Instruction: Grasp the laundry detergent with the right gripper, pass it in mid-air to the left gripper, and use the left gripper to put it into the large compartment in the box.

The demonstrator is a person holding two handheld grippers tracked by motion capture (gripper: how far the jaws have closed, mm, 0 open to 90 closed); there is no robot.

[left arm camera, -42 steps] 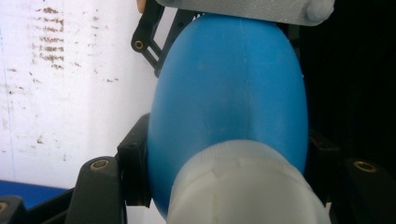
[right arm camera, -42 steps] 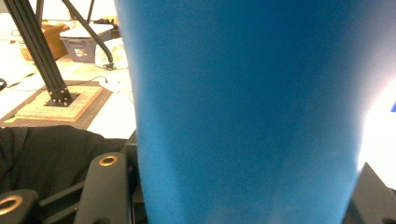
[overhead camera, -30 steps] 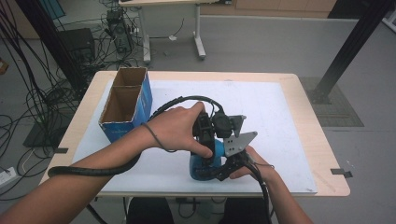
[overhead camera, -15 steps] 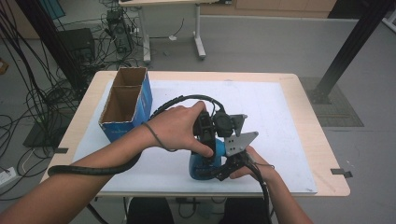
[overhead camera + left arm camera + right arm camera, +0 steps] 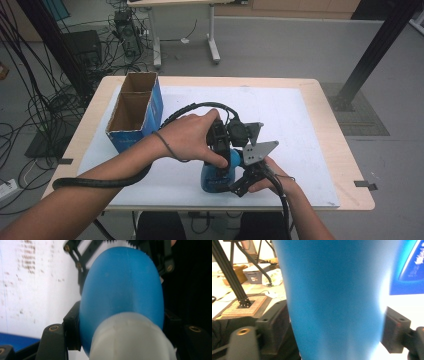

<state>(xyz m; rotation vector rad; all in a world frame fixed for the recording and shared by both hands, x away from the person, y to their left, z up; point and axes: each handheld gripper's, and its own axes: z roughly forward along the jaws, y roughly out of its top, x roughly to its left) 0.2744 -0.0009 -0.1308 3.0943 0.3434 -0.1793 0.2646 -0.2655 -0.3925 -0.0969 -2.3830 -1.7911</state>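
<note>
A blue bottle point(image 5: 214, 178) with a white cap point(image 5: 130, 340) stands low on the white sheet near the table's front edge. My left gripper point(image 5: 223, 156) comes down from above and is shut on the bottle point(image 5: 122, 290) just below the cap, a pad point(image 5: 72, 332) pressed to its side. My right gripper point(image 5: 239, 184) reaches in from the right at the bottle's lower body. Its jaws have just been opening. The blue body point(image 5: 332, 300) stands between them, with a bright gap before the right pad point(image 5: 396, 333).
An open cardboard box point(image 5: 133, 108) with blue sides stands at the table's left. The white sheet point(image 5: 290, 120) covers most of the wooden table point(image 5: 345, 150). Thick black cables trail from both grippers. Table legs and cables lie on the floor beyond.
Both hands and the bottle have kept their places. The right gripper's jaws look slightly wider apart beside the bottle than before.
</note>
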